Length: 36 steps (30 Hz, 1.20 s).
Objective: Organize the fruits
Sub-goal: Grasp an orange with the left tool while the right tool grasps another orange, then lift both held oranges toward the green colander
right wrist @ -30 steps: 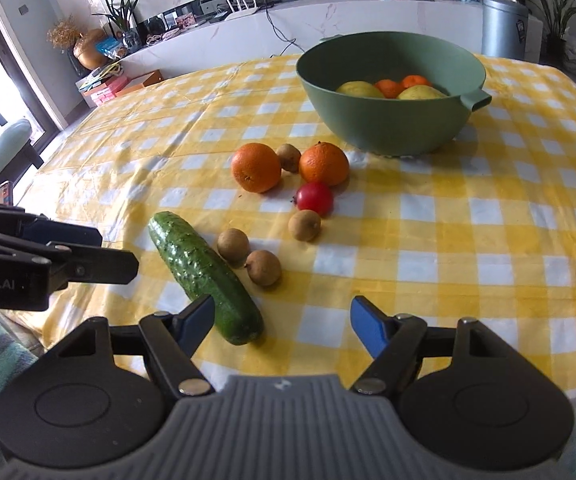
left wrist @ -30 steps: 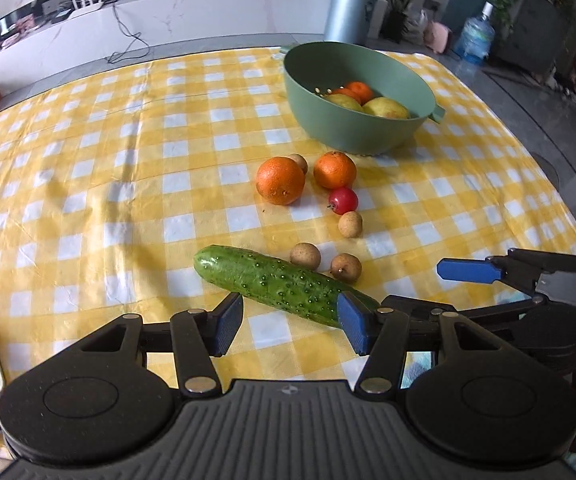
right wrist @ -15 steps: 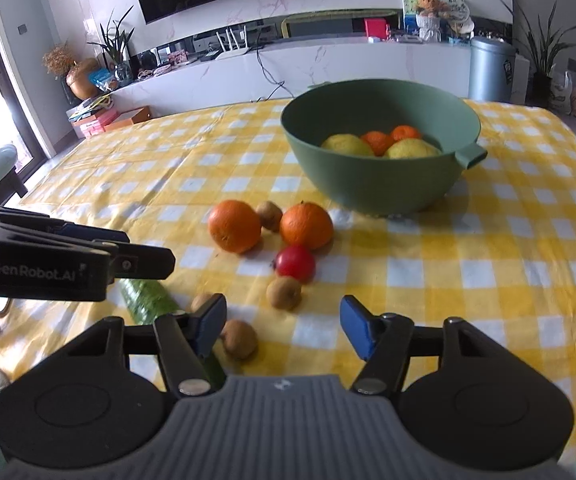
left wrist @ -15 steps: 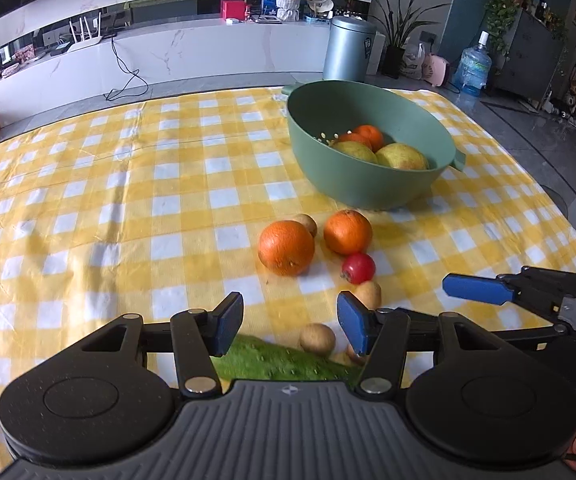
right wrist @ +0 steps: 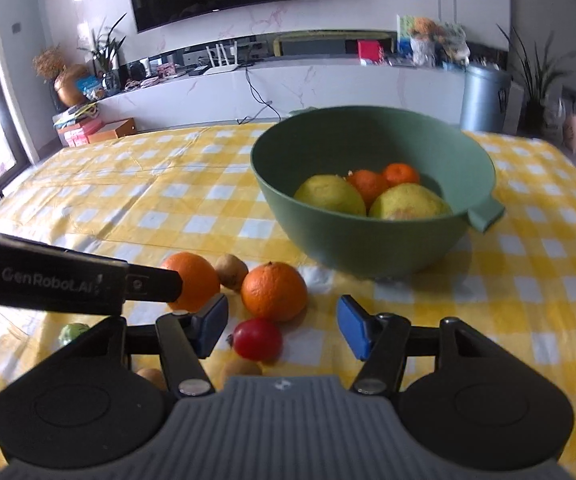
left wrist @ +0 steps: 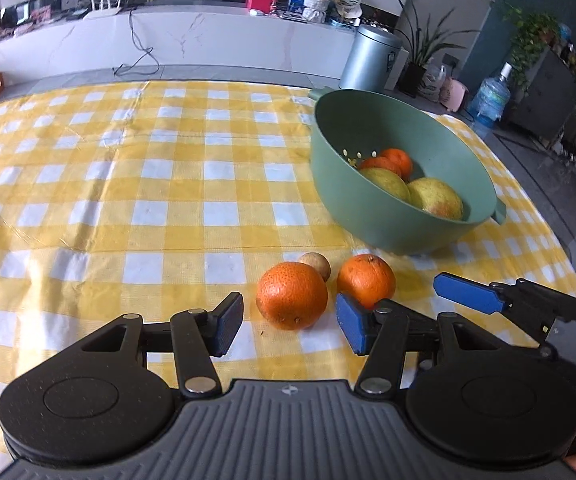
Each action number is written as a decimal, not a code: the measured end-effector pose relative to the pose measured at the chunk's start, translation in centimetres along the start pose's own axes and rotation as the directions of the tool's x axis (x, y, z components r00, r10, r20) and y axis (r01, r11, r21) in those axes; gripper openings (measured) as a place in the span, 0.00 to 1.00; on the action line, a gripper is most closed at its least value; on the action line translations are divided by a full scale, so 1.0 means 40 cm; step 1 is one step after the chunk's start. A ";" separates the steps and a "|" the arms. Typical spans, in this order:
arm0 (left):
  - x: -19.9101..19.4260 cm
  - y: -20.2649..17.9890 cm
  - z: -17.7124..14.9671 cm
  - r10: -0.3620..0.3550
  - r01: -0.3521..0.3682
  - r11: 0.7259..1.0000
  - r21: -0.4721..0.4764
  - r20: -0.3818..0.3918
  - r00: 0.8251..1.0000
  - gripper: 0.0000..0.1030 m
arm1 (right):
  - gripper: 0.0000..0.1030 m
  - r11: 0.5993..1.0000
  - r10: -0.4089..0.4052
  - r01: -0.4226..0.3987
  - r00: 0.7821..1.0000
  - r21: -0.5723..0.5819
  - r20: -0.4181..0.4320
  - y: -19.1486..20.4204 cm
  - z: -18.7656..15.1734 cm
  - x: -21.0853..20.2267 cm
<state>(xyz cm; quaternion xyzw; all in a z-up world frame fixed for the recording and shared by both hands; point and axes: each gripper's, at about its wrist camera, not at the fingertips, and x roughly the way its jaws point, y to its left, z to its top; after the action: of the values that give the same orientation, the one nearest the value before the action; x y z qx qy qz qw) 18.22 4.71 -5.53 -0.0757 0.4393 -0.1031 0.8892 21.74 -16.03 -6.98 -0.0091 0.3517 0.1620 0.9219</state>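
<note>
Two oranges lie on the yellow checked tablecloth in front of a green bowl point(left wrist: 388, 136) that holds pears and small oranges. My left gripper point(left wrist: 290, 326) is open, with the left orange point(left wrist: 292, 300) just beyond its fingertips. The right orange point(left wrist: 366, 280) and a small brown fruit point(left wrist: 316, 264) lie beside it. My right gripper point(right wrist: 281, 326) is open and empty, with a small red fruit point(right wrist: 257, 338) between its fingers and the right orange point(right wrist: 273, 292) just beyond. The cucumber's tip point(right wrist: 72, 332) shows at lower left, mostly hidden.
The left gripper's body point(right wrist: 67, 280) crosses the right wrist view at left, covering part of the left orange point(right wrist: 195, 280). Small brown fruits point(right wrist: 243, 368) lie near the right gripper's base. A grey bin point(left wrist: 372, 56) and a white counter stand beyond the table.
Both grippers have moved forward toward the oranges and bowl. The cucumber and the small brown fruits have slipped under or behind the grippers. Both stay open.
</note>
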 end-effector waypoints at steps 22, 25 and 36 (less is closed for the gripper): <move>0.063 0.022 -0.020 -0.109 0.111 0.990 -0.089 0.026 0.994 0.50 | 0.40 0.994 -0.005 0.002 1.000 -0.108 -0.029 0.029 -0.001 0.086; 0.063 0.023 -0.023 -0.112 0.114 0.989 -0.092 0.032 0.993 0.49 | 0.40 0.994 -0.005 0.002 1.000 -0.106 -0.029 0.028 -0.003 0.084; 0.028 0.045 -0.024 -0.094 0.103 0.986 -0.134 0.070 0.993 0.48 | 0.39 0.994 -0.023 0.024 1.000 -0.106 0.013 0.029 0.002 0.055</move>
<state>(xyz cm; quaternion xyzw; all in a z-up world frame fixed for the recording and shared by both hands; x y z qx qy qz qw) 18.33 6.13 -7.35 -0.1614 0.4125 -0.1140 0.8893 22.99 -14.29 -8.26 -0.0610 0.3369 0.1697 0.9241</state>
